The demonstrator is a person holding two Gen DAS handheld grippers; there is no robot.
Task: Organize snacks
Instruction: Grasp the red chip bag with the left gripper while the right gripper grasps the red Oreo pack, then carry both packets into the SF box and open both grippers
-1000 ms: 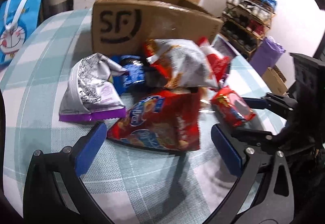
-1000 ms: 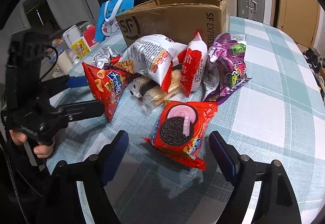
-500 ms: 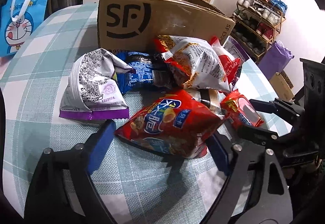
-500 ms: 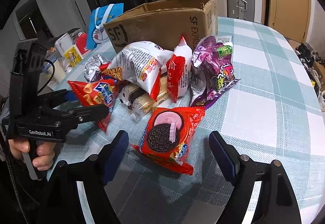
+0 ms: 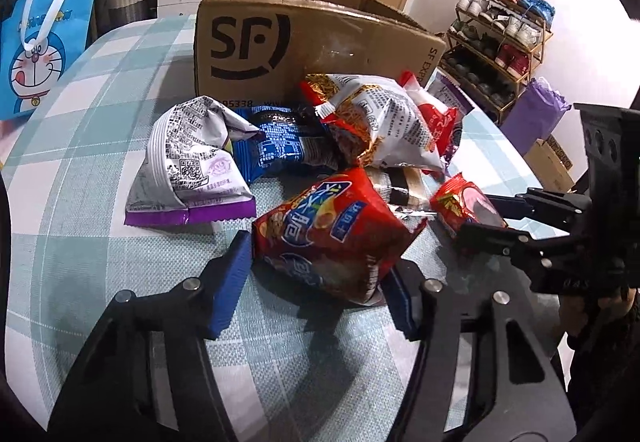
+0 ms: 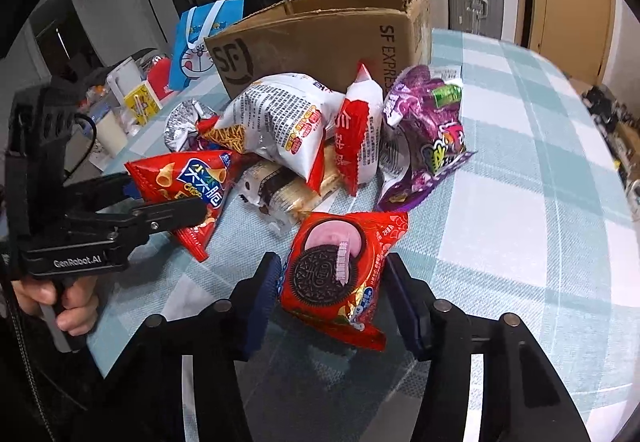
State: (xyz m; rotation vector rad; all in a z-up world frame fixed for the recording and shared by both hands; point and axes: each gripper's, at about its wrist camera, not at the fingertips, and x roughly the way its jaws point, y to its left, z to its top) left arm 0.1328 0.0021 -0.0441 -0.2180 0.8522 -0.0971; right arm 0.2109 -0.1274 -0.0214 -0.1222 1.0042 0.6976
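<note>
Both grippers are being closed from the wide spread seen a second ago. The left gripper (image 5: 316,274) is being pressed onto the red chip bag (image 5: 332,230), whose near end is being raised between the blue pads. The right gripper (image 6: 332,294) is being closed around the red Oreo packet (image 6: 340,274), with the pads at its two sides.

Little of the task is being shown as done: all visible snacks are lying on the checked surface (image 5: 80,169), and the inside of the SF cardboard box (image 5: 304,41) is hidden, so its contents cannot be told. The two first packets are judged as just being picked up.

Left in the heap, at twelve o'clock from the chip bag, are the white noodle-snack bag (image 5: 384,125), the blue wafer packet (image 5: 280,149), the silver-and-purple bag (image 5: 192,169), the purple candy bag (image 6: 424,137) and the red-and-white sachet (image 6: 356,137). The box is standing at twelve o'clock behind them. A Doraemon gift bag (image 5: 40,49) is standing at ten o'clock, well apart. Nothing is blocking the lift, though the heap is lying between the grippers and the box.
</note>
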